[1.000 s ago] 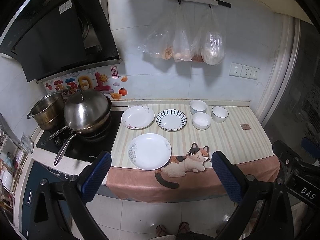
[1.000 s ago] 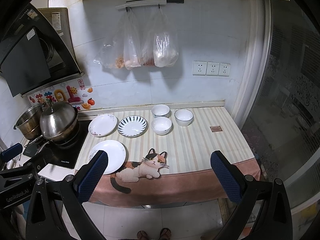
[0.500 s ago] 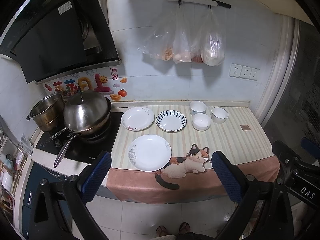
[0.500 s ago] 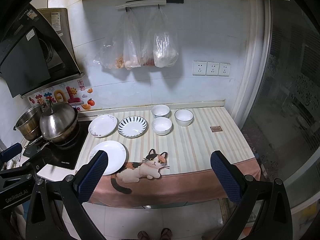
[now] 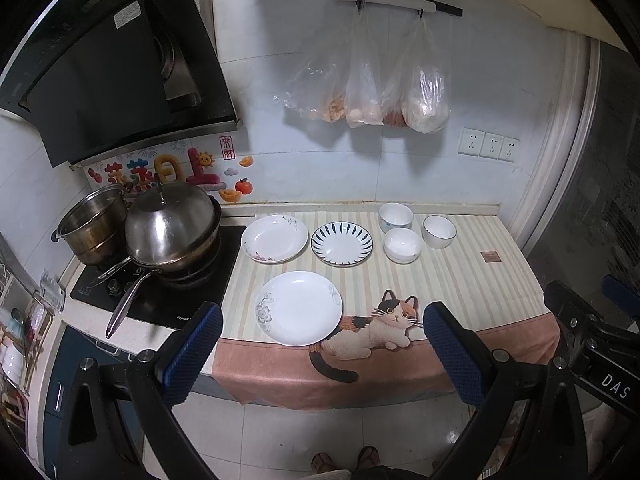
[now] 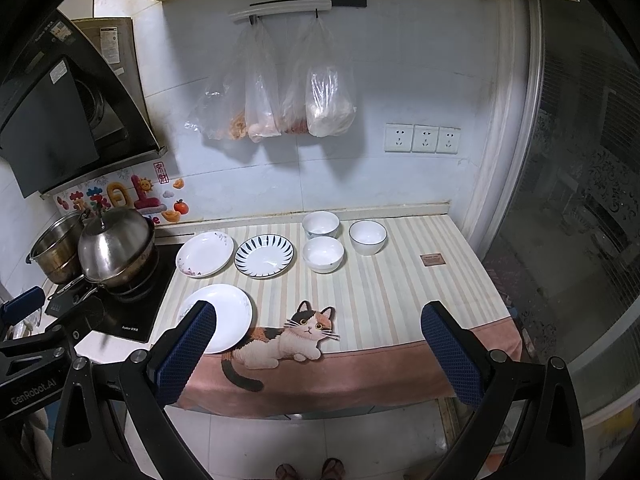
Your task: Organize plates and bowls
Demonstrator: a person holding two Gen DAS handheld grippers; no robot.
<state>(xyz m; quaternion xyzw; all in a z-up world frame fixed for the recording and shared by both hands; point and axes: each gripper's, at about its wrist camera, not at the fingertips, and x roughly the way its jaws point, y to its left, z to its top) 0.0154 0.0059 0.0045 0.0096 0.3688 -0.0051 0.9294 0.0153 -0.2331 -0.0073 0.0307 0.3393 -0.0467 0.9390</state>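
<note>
Lying nearest the front edge of the counter, a white plate with a grey flower print rests flat on the striped cloth, just left of the cat picture printed on it. Behind it, toward the back edge, sit two more plates side by side — a white plate with small floral marks next to the stove, and a blue-striped plate to its right. Right of those stand three bowls: a bowl with a blue pattern closest to the wall, a plain white bowl just in front of it, and a dark-rimmed bowl to the right; they are close together, and whether they touch cannot be told.

Both tools hang in front of the counter, above the floor. The left gripper has its blue-padded fingers spread wide with nothing between them; the right gripper is likewise spread wide and empty.

At the left end of the counter a stove carries a lidded pan and a steel pot, under a black hood. Plastic bags hang from a rail on the wall — three sockets sit to their right. A small brown square lies near the right edge of the cloth.
</note>
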